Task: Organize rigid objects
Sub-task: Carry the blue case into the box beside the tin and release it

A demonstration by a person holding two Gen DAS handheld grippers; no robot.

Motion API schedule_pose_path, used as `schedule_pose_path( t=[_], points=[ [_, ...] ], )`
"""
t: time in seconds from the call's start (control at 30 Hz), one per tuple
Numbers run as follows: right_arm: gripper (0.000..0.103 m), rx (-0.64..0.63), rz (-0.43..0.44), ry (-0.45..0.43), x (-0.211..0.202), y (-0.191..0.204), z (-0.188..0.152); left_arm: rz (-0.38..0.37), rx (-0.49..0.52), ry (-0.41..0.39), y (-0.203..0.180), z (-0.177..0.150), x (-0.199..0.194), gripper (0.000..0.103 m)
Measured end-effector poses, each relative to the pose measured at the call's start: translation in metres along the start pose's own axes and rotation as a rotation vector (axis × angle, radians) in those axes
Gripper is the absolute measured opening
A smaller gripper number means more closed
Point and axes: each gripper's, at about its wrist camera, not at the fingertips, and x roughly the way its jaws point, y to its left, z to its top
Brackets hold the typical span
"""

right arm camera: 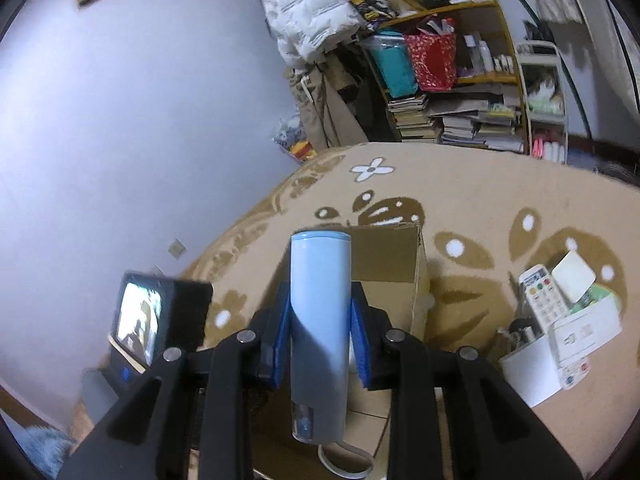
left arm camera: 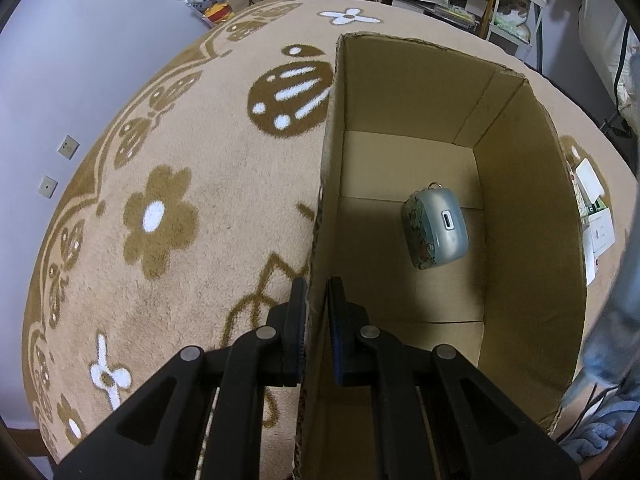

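Your left gripper (left arm camera: 316,320) pinched the cardboard box (left arm camera: 524,184) wall while your right gripper (right arm camera: 320,320) clamped the smooth, rigid, probably slippery blue bottle (right arm camera: 320,320) mid-body, above the box.

Tan floral rug (left arm camera: 180,184), lilac wall (right arm camera: 120,100), cluttered shelves (right arm camera: 452,92).
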Motion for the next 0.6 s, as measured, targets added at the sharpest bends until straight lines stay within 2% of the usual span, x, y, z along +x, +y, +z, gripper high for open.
schedule_pose_path(
  t=[0.2, 0.27, 0.4, 0.5, 0.6],
  points=[
    [0.029, 0.025, 0.009, -0.011, -0.002, -0.001, 0.003, 0.005, 0.003, -0.001, -0.001, -0.001, 0.0, 0.01],
    [0.029, 0.052, 0.01, 0.026, 0.006, -0.005, -0.002, 0.005, 0.003, 0.0, -0.001, 0.0, 0.0, 0.01],
    [0.029, -0.015, -0.099, 0.115, 0.031, -0.004, -0.016, 0.002, 0.001, 0.0, -0.001, -0.001, 0.0, 0.01],
    [0.029, -0.014, -0.112, 0.181, 0.044, -0.01, -0.022, 0.002, 0.001, 0.0, -0.001, -0.001, 0.0, 0.01],
    [0.03, -0.027, -0.119, 0.203, 0.047, -0.014, -0.024, -0.001, -0.001, 0.001, -0.001, -0.001, 0.0, 0.01]
  ],
)
